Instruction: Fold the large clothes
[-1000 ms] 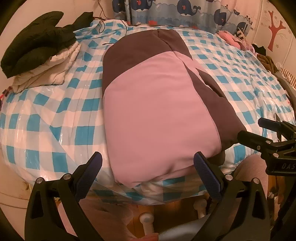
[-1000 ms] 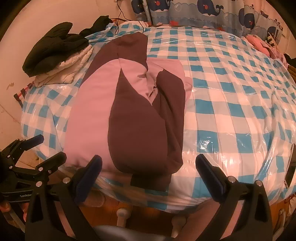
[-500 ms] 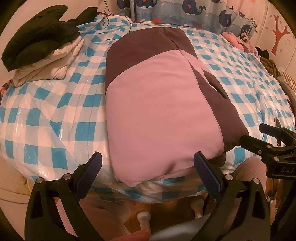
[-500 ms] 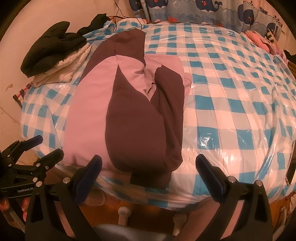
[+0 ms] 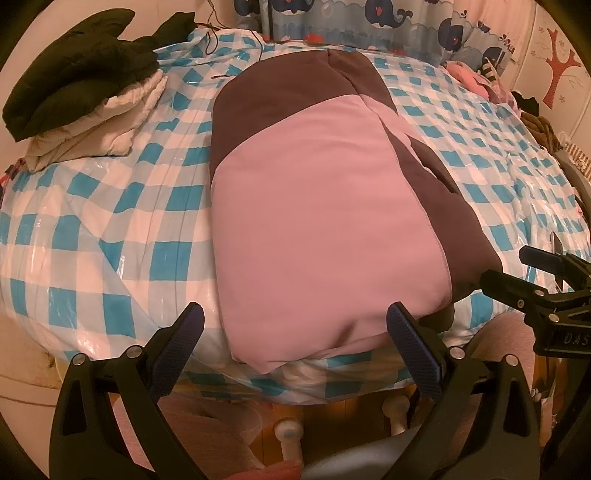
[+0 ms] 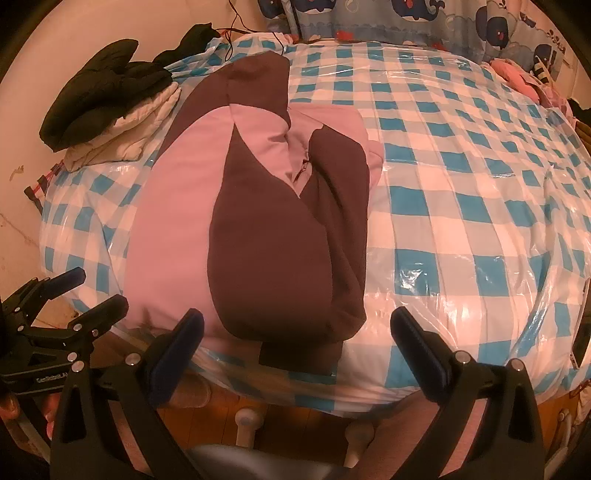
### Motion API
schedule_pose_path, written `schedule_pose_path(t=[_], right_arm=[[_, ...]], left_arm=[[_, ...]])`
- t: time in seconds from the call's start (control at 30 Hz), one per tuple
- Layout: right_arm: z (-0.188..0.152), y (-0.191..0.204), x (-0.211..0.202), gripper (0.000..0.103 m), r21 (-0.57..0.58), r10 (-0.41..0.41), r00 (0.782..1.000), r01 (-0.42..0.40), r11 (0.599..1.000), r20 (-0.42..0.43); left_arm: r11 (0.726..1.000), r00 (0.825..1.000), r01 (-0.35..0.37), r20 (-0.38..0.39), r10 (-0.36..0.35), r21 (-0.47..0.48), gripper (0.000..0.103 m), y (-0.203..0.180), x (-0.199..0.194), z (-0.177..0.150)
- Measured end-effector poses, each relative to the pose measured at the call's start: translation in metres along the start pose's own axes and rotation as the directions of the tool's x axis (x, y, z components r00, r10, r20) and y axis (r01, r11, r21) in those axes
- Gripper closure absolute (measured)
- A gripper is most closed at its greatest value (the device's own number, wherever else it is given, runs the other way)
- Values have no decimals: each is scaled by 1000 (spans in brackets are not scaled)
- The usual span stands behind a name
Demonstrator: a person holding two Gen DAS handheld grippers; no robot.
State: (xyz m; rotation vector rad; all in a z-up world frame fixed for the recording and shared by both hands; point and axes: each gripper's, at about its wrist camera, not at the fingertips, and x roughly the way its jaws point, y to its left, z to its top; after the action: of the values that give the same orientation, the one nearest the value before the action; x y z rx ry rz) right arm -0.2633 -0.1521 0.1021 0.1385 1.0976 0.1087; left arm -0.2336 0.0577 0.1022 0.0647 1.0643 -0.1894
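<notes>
A large pink and dark brown jacket (image 5: 317, 206) lies lengthwise on the blue-and-white checked bed cover (image 5: 110, 221), its hem at the near edge. In the right wrist view the jacket (image 6: 258, 229) has its brown sleeves folded over the front. My left gripper (image 5: 295, 343) is open and empty just before the hem's pink corner. My right gripper (image 6: 295, 343) is open and empty just before the brown sleeve end. Each gripper also shows in the other's view: the right (image 5: 524, 273), the left (image 6: 74, 291).
A stack of folded clothes, black on white (image 5: 81, 96), sits at the far left of the bed. Pink and dark clothes (image 5: 491, 85) lie at the far right. A whale-print curtain (image 5: 388, 22) hangs behind. Wooden floor and white legs (image 5: 291, 435) show below the bed edge.
Both grippers have shifted slightly closer to the jacket's hem. The jacket has not moved and both grippers stay open.
</notes>
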Motion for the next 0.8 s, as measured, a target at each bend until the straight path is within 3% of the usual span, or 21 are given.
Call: schedule_pose_path(t=[0.8], right_arm=[[5,3,7,6,-19,-4,1000,3,1000,-27]], left_arm=[[1000,1000,-6,-5,6,-9,8,5,7,0]])
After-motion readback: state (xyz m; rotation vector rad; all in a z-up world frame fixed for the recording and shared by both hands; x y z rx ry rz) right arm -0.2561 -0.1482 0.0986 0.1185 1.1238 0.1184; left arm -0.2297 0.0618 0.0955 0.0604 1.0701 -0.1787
